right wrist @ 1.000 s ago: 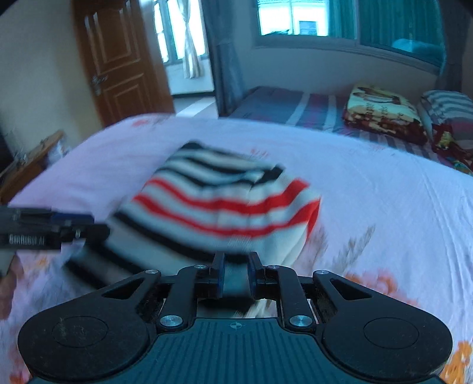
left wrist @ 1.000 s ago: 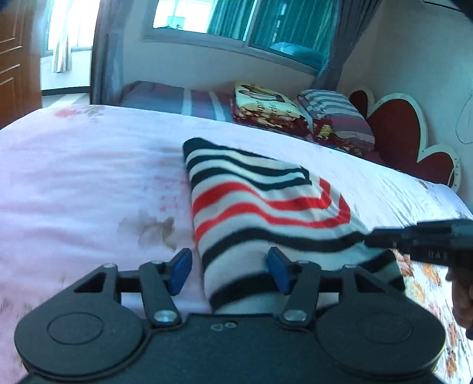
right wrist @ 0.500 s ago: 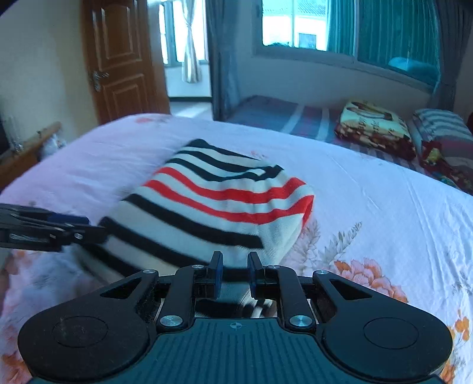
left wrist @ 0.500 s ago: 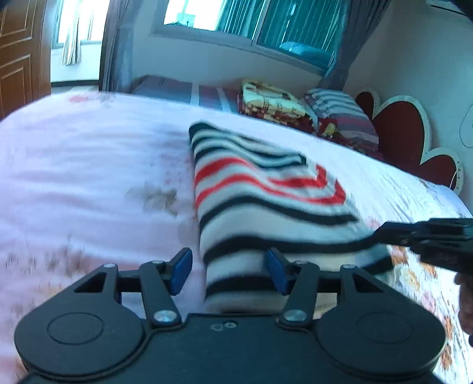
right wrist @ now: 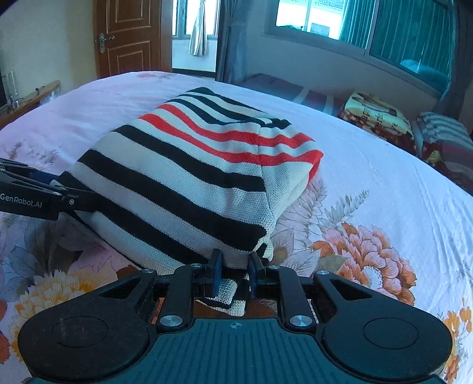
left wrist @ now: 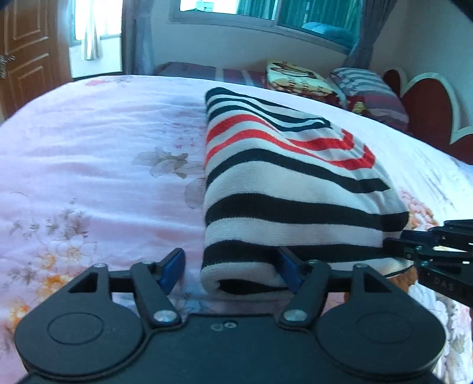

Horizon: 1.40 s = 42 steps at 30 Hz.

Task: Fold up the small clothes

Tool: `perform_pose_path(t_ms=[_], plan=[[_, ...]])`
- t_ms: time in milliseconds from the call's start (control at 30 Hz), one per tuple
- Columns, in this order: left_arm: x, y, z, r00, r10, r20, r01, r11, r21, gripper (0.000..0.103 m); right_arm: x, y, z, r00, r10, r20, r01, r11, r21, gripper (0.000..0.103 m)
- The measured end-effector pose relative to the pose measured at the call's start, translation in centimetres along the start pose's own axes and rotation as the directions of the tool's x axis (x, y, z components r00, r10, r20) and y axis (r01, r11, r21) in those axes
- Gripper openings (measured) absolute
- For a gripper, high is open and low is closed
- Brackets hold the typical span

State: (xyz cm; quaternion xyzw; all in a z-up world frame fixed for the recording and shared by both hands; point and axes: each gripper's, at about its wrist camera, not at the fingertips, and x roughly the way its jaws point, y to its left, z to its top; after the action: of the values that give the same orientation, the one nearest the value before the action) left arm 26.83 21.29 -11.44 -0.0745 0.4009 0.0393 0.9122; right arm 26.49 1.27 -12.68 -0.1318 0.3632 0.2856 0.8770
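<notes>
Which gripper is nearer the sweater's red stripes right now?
Right, slightly, as far as I can tell. The right gripper pinches the striped sweater near the corner below the red stripes; the left gripper straddles the opposite rolled edge.

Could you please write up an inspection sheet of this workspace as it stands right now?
Surface: bed with pink floral sheet, wrinkled.
Job's things: striped sweater, folded into a thick bundle lying on the bed.
Clutter: folded blankets and a striped pillow at the far side.
Grippers: left gripper open, its fingers astride the bundle's near edge; right gripper shut on a sweater corner.
Cables: nothing seen.
Surroundings: wooden door, window with curtains, red headboard.
</notes>
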Motion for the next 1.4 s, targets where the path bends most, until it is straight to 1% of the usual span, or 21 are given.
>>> perform_pose_path(t_ms=[33,100,133,167,200,233,267,300,400,467,567,700,800,867,900,967,1033,1200,1267,1333,1400], plan=[[-0.4,-0.3,-0.1,1.000,0.010,0.001,-0.010,1.000,-0.002,0.067,0.0,-0.1,-0.2,1.000,-0.002,0.009,0.002,1.000,0.009,0.017],[-1.6,-1.0,-0.4,1.000,0.022,0.018,-0.022,1.000,0.002,0.063,-0.1,-0.2,-0.5,1.000,-0.010,0.016,0.010,0.999,0.038,0.021],[-2.3,-1.4,-0.8,1.000,0.022,0.019,-0.022,1.000,0.001,0.064,-0.3,-0.4,-0.3,1.000,-0.016,0.007,0.016,0.998,0.068,0.031],[-2.9,-1.7,-1.2,1.000,0.019,0.018,-0.019,1.000,0.001,0.068,-0.6,-0.6,-0.1,1.000,-0.023,-0.009,0.024,0.995,0.102,0.040],[-3.7,-2.1,-1.9,1.000,0.016,0.019,-0.016,1.000,0.005,0.075,-1.4,-0.9,0.1,1.000,-0.022,-0.015,0.024,0.989,0.145,0.046],[-4.5,-2.5,-2.6,1.000,0.015,0.021,-0.016,1.000,0.010,0.081,-2.5,-1.2,0.1,1.000,-0.011,0.002,0.010,0.984,0.177,0.066],[-5.3,-2.8,-3.4,1.000,0.018,0.023,-0.019,1.000,0.012,0.093,-3.6,-1.3,-0.3,1.000,0.000,0.027,-0.005,0.982,0.191,0.093],[-6.0,-3.0,-4.2,0.999,0.021,0.025,-0.021,1.000,0.008,0.102,-4.8,-1.2,-0.8,0.999,-0.002,0.042,-0.006,0.982,0.188,0.101],[-7.8,-3.3,-5.9,0.999,0.034,0.020,-0.034,0.999,0.002,0.102,-7.4,-0.6,-2.7,0.999,0.012,0.030,-0.016,0.988,0.152,0.103],[-8.3,-3.5,-6.6,0.999,0.052,-0.002,-0.052,0.999,-0.013,0.102,-8.3,-0.3,-4.1,1.000,0.014,-0.008,-0.013,0.989,0.148,0.103],[-9.3,-3.6,-7.9,0.998,0.055,-0.041,-0.057,0.998,-0.041,0.102,-9.6,-0.1,-6.0,0.999,0.002,-0.042,0.006,0.982,0.189,0.103],[-12.5,-4.5,-10.0,0.999,0.050,0.011,-0.050,0.998,-0.026,0.102,-12.5,0.2,-7.3,0.999,0.003,-0.042,0.007,0.974,0.225,0.103],[-15.1,-4.4,-11.7,0.998,0.038,0.045,-0.035,0.997,-0.073,0.102,-15.2,0.4,-7.8,1.000,0.006,-0.028,0.001,0.974,0.225,0.103],[-16.6,-4.1,-12.5,0.998,0.035,0.045,-0.028,0.990,-0.136,0.102,-17.2,0.7,-8.3,1.000,0.002,-0.003,-0.001,0.974,0.228,0.103],[-17.7,-4.0,-13.0,0.998,0.030,0.062,-0.020,0.987,-0.160,0.102,-18.1,0.8,-8.6,1.000,0.006,0.006,-0.008,0.973,0.231,0.103],[-19.7,-3.6,-13.6,0.996,0.044,0.082,-0.027,0.980,-0.197,0.102,-20.2,1.1,-9.3,1.000,0.006,0.020,-0.011,0.972,0.233,0.103],[-21.9,-3.5,-14.2,0.992,0.060,0.107,-0.036,0.977,-0.210,0.102,-22.6,1.4,-10.0,0.999,0.005,0.037,-0.014,0.970,0.243,0.103],[-27.4,-4.3,-14.8,0.987,0.075,0.145,-0.047,0.981,-0.188,0.102,-28.8,3.2,-11.5,0.995,0.005,0.099,-0.027,0.975,0.221,0.103],[-29.5,-5.3,-14.6,0.979,0.091,0.181,-0.061,0.985,-0.164,0.102,-31.0,4.1,-11.6,0.992,-0.023,0.126,-0.002,0.980,0.199,0.103],[-30.9,-6.4,-14.0,0.975,0.112,0.194,-0.085,0.987,-0.140,0.102,-33.3,5.0,-11.6,0.985,-0.031,0.170,0.001,0.984,0.175,0.103],[-32.7,-7.8,-13.6,0.962,0.105,0.250,-0.085,0.992,-0.089,0.102,-35.4,5.6,-11.6,0.976,-0.052,0.211,0.018,0.987,0.159,0.103]])
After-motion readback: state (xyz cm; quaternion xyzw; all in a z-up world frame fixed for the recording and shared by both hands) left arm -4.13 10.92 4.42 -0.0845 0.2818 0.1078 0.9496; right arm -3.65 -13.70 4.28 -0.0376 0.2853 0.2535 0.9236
